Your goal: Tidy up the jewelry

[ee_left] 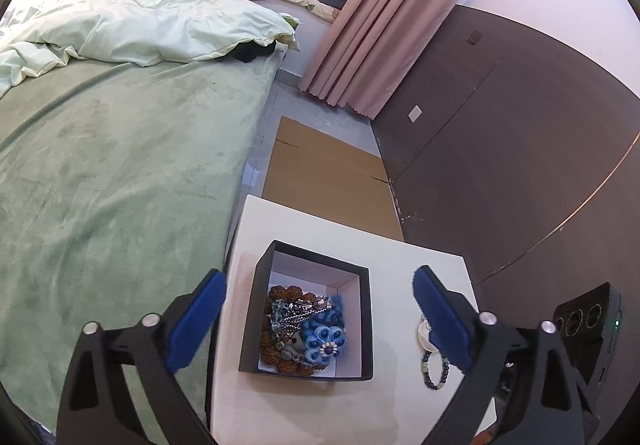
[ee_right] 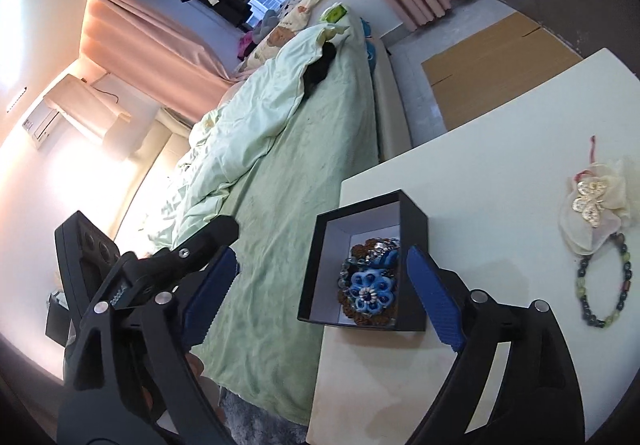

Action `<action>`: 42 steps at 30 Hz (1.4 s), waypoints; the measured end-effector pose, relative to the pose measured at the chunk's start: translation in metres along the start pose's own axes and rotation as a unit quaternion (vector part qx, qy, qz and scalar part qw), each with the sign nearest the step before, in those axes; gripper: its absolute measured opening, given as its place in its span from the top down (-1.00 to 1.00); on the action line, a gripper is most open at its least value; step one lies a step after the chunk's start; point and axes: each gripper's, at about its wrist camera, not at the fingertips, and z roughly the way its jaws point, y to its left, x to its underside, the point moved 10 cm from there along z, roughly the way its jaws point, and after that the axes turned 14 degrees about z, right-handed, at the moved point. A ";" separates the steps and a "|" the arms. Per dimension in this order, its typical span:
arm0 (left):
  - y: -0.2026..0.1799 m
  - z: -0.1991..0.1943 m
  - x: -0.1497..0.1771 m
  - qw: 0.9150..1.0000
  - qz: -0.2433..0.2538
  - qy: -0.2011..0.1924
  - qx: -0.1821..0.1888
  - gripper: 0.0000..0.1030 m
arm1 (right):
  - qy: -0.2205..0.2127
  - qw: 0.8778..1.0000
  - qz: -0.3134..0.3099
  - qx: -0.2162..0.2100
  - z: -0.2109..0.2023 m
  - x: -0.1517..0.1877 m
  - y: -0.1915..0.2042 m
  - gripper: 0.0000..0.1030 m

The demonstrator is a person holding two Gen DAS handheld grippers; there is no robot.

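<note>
From the left wrist, the left gripper hangs with its fingers spread wide and empty over the black box on the white table; the box already holds a blue flower piece, a silver chain and brown beads, while a beaded bracelet lies outside, partly hidden behind the right finger. From the right wrist, the right gripper is likewise wide open and holding nothing (the other gripper shows at its left), and the bracelet plus a cream fabric flower wait on the table well apart from the box, so the job looks over halfway, with those two pieces left.
</note>
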 end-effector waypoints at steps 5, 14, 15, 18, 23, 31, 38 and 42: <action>-0.002 0.001 0.003 1.000 -0.002 0.006 0.003 -0.84 | -0.010 0.999 0.020 0.026 -0.012 -0.004 -0.018 -0.69; -0.024 0.010 0.013 0.999 0.036 0.024 -0.001 -0.84 | -0.039 0.993 0.045 0.104 -0.042 -0.013 -0.061 -0.69; -0.027 0.012 0.015 0.999 0.039 0.026 -0.001 -0.84 | -0.042 0.992 0.049 0.107 -0.045 -0.015 -0.065 -0.69; -0.038 0.015 0.019 0.998 0.049 0.031 0.005 -0.84 | -0.048 0.990 0.058 0.121 -0.055 -0.019 -0.077 -0.69; -0.055 0.018 0.023 0.997 0.067 0.030 0.010 -0.84 | -0.042 0.987 0.069 0.142 -0.067 -0.020 -0.094 -0.69; -0.073 0.023 0.030 0.996 0.081 0.038 0.015 -0.84 | -0.045 0.984 0.063 0.159 -0.089 -0.023 -0.111 -0.69; -0.085 0.030 0.034 0.996 0.079 0.045 0.026 -0.84 | -0.054 0.981 0.084 0.168 -0.108 -0.029 -0.132 -0.69; -0.099 0.034 0.036 0.994 0.090 0.046 0.042 -0.84 | -0.065 0.977 0.106 0.173 -0.123 -0.039 -0.148 -0.69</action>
